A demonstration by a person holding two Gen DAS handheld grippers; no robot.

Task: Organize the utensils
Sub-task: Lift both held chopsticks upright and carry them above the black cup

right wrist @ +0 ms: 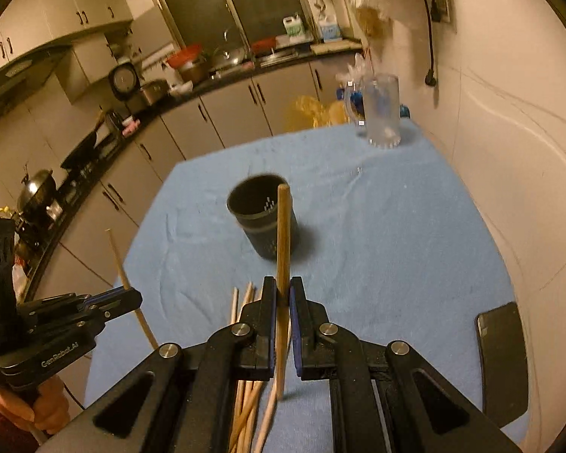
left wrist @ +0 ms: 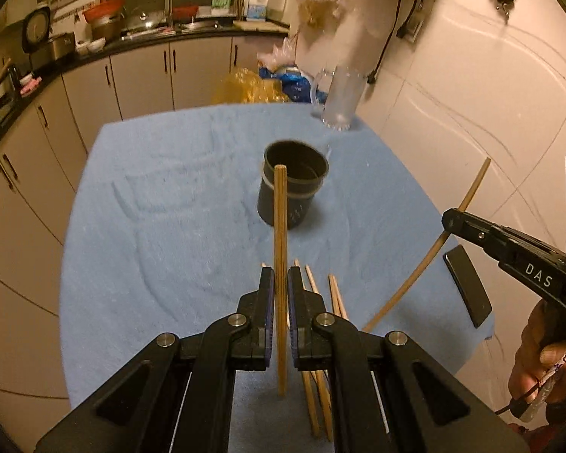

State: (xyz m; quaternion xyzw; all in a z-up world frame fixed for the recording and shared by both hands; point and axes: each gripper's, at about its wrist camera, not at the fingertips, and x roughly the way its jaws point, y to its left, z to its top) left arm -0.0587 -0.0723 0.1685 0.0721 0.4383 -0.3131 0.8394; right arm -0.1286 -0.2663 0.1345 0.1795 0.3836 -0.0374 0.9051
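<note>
- Left wrist view shows the blue cloth (left wrist: 151,196) spread over the table; it lies rumpled and soft, so if you brush it with a sleeve or a chopstick tip you likely drag whatever stands on it
- Your black cup (left wrist: 293,185) stands upright near the middle of that cloth, mouth open, nothing visible inside; it looks light, so I judge a sideways knock on the rim tips it over
- Your clear glass mug (left wrist: 339,98) sits at the far edge, well apart from the cup; a wide swing on the way in could reach it, and it would fall off the table
- Your phone (left wrist: 468,285) lies at the right edge of the cloth, partly over the side as far as I can tell; tugging the cloth could send it down
- Your left gripper (left wrist: 281,283) is clenched on one chopstick (left wrist: 280,249), held about upright, short of the cup
- Your right gripper (right wrist: 283,294) is likewise closed on its own chopstick (right wrist: 283,241), near vertical and just before the cup
- Both sticks are pinched low with a long top free, so either may pivot in the pads and miss the mouth
- Loose chopsticks (left wrist: 320,298) wait on the cloth beneath your grippers; a low hand could scatter them
</note>
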